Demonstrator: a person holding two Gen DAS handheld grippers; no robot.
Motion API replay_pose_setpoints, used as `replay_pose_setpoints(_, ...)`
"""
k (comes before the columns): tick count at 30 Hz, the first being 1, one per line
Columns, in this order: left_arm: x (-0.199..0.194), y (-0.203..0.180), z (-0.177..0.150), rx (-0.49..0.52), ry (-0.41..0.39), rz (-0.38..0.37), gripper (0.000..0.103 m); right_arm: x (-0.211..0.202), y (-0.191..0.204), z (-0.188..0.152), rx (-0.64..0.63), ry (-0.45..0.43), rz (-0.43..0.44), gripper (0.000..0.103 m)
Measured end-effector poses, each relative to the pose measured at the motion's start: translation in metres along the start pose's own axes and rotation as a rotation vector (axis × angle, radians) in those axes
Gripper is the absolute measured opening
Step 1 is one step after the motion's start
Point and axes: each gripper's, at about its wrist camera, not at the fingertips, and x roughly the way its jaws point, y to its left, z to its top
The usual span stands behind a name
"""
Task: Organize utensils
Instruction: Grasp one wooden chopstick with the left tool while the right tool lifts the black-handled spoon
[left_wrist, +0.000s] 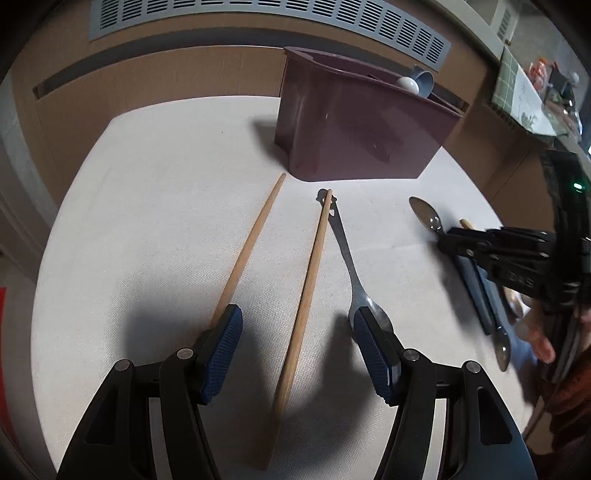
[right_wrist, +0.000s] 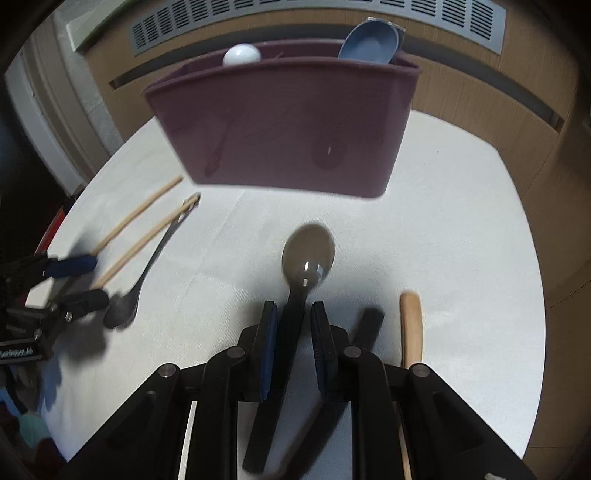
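Maroon plastic utensil caddy (left_wrist: 354, 125), glossy, straight-walled, stands upright at the far side of your round table with its white woven cloth (left_wrist: 147, 221). Over its rim show a white rounded utensil end (right_wrist: 242, 55) and a blue-grey plastic spoon bowl (right_wrist: 371, 42).

Two pale wooden chopsticks lie on the cloth before the caddy, tips toward it: the left chopstick (left_wrist: 255, 236) and the right chopstick (left_wrist: 310, 288), splayed apart at your end. Beside the right chopstick lies a slim steel spoon with a pierced handle end (left_wrist: 341, 247), its handle tip touching that chopstick's tip.

Your left gripper (left_wrist: 297, 325) has its jaws wide, holding nothing; the right chopstick runs between its blue ribbed pads (left_wrist: 225, 339), untouched, while the left chopstick and the slim spoon's bowl pass under the fingertips.

Your right gripper (right_wrist: 293, 314) has narrow jaws set either side of a polished steel tablespoon with a dark handle (right_wrist: 308, 254), bowl toward the caddy; whether the pads press the handle you cannot tell. Just right of it lie a dark flat handle (right_wrist: 367, 325) and a rounded wooden handle (right_wrist: 412, 325).
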Motion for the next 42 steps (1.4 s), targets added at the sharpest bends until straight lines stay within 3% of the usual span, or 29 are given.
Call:
replay_pose_setpoints(3,0.002,0.002,0.002,-0.002,-0.002,-0.004,0.063,0.01,-0.001,0.015,0.025,-0.007,-0.032,0.018)
replay_pose_setpoints(7,0.004,0.001,0.002,0.013,-0.009,0.007,0.063,0.02,0.003,0.028,0.042,-0.032,-0.033,0.031)
replay_pose_setpoints(12,0.009,-0.002,0.008,0.015,-0.008,0.022,0.063,0.029,0.019,0.036,-0.03,-0.057,-0.078,0.042)
replay_pose_setpoints(14,0.012,-0.002,0.011,0.013,-0.009,0.027,0.063,0.031,0.015,0.041,-0.019,-0.058,-0.065,0.04)
replay_pose_setpoints(15,0.013,-0.003,0.013,0.016,-0.009,0.031,0.063,0.03,0.014,0.041,-0.021,-0.06,-0.073,0.029)
replay_pose_setpoints(20,0.023,-0.013,0.021,0.048,-0.001,0.086,0.063,0.004,0.012,0.025,-0.033,-0.141,-0.088,0.03)
replay_pose_setpoints(22,0.027,-0.017,0.027,0.07,-0.005,0.124,0.046,-0.012,0.009,0.017,-0.027,-0.188,-0.093,0.03)
replay_pose_setpoints(23,0.03,-0.019,0.031,0.086,-0.012,0.145,0.032,-0.017,0.009,0.015,-0.023,-0.202,-0.092,0.03)
replay_pose_setpoints(24,0.032,-0.02,0.034,0.094,-0.015,0.145,0.026,-0.025,0.007,0.011,-0.018,-0.224,-0.089,0.03)
replay_pose_setpoints(29,0.041,-0.028,0.046,0.131,0.0,0.129,0.009,-0.056,0.001,-0.005,-0.016,-0.313,-0.084,0.03)
replay_pose_setpoints(37,0.027,-0.04,0.043,0.12,-0.046,0.078,0.006,-0.077,-0.002,0.0,-0.023,-0.357,-0.08,0.03)
replay_pose_setpoints(42,0.001,-0.029,0.047,0.03,-0.108,-0.008,0.006,-0.08,-0.005,0.001,-0.007,-0.36,-0.078,0.03)
